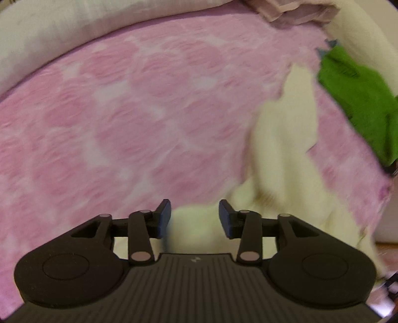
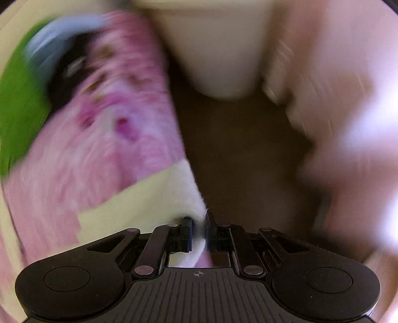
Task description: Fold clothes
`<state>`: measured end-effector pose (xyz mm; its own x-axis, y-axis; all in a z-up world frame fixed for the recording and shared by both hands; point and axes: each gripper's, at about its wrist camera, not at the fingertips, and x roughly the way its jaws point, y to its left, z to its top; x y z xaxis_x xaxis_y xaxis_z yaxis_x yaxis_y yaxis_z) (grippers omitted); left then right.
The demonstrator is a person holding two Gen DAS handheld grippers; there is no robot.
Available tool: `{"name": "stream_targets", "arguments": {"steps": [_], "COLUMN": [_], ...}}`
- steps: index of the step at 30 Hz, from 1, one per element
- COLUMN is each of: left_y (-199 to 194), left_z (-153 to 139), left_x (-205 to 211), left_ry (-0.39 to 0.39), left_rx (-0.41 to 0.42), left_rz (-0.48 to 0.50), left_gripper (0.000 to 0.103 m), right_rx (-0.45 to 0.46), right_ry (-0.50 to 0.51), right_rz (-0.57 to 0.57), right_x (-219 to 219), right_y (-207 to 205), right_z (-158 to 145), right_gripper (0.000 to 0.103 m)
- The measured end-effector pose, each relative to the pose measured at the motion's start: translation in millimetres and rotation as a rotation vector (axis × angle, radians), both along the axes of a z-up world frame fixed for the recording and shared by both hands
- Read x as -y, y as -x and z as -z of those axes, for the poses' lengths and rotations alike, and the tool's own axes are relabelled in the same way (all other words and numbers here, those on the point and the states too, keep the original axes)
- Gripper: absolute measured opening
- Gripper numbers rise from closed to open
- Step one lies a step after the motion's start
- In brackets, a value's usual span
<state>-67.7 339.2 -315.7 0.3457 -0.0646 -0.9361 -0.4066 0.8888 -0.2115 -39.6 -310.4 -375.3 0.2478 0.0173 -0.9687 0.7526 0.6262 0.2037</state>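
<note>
Early stage: cream garment unfolded on the pink bed. Right tongs clamp its edge; left tongs apart around a bunch (green garment untouched).

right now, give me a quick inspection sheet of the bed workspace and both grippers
surface: pink patterned bedspread, much of it bare.
job's things: cream garment crumpled toward the right side of the bedspread; green garment beyond it near the edge.
clutter: pale pink cloth bunched at the far side.
grippers: left gripper open, cream fabric between its fingers but not pressed; right gripper shut on a cream garment edge.
cables: nothing seen.
surroundings: brown floor beside the bed; right view heavily blurred.
</note>
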Motion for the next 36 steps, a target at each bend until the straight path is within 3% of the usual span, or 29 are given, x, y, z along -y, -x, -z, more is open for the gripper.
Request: {"name": "stream_targets", "arguments": {"steps": [3, 5, 9, 13, 14, 17, 20, 23, 25, 28, 32, 36], "left_y": [-39.8, -71.5, -119.1, -154.0, -160.0, -152.2, -116.2, -58.1, -10.6, 74.4, 190.2, 286.6], "left_z": [12.4, 20.8, 33.7, 66.0, 77.3, 96.3, 83.7, 47.0, 16.6, -42.6, -126.0, -208.8], "left_x": [-0.7, -5.2, -18.9, -15.5, -10.3, -3.8, -18.8, -44.4, -62.4, -82.8, -98.6, -90.0], "left_ry": [0.107, 0.17, 0.214, 0.278, 0.302, 0.387, 0.416, 0.385, 0.361, 0.275, 0.147, -0.03], "left_rx": [0.047, 0.062, 0.087, -0.01, -0.048, -0.064, 0.054, 0.184, 0.272, 0.414, 0.586, 0.723], "left_rz": [-0.012, -0.022, -0.058, -0.01, 0.021, 0.032, -0.076, -0.187, -0.268, -0.385, -0.569, -0.678], "left_gripper": [0.044, 0.044, 0.05, 0.055, 0.051, 0.017, 0.014, 0.013, 0.012, 0.012, 0.012, 0.012], "right_rx": [-0.011, -0.023, -0.027, -0.023, -0.022, -0.01, 0.049, 0.19, 0.293, 0.447, 0.665, 0.84], "right_ry": [-0.055, -0.058, -0.064, -0.062, -0.061, -0.07, -0.083, -0.086, -0.082, -0.104, -0.206, -0.332], "right_rz": [0.107, 0.106, 0.089, 0.077, 0.074, 0.09, 0.099, 0.062, -0.029, -0.17, -0.352, -0.504], "right_x": [6.1, 7.5, 6.9, 0.9, -0.6, -2.2, -3.7, -14.5, -33.4, -66.8, -119.0, -171.1], "right_y": [2.7, 0.5, -1.4, 4.5, 5.9, 7.4, 4.4, -10.1, -30.6, -62.6, -98.2, -120.1], "right_z": [11.8, 15.0, 15.8, 12.2, 11.3, 9.0, -1.8, -27.4, -52.3, -90.7, -147.4, -202.1], "right_gripper": [0.008, 0.008, 0.008, 0.008, 0.008, 0.008, 0.008, 0.008, 0.008, 0.007, 0.007, 0.007]}}
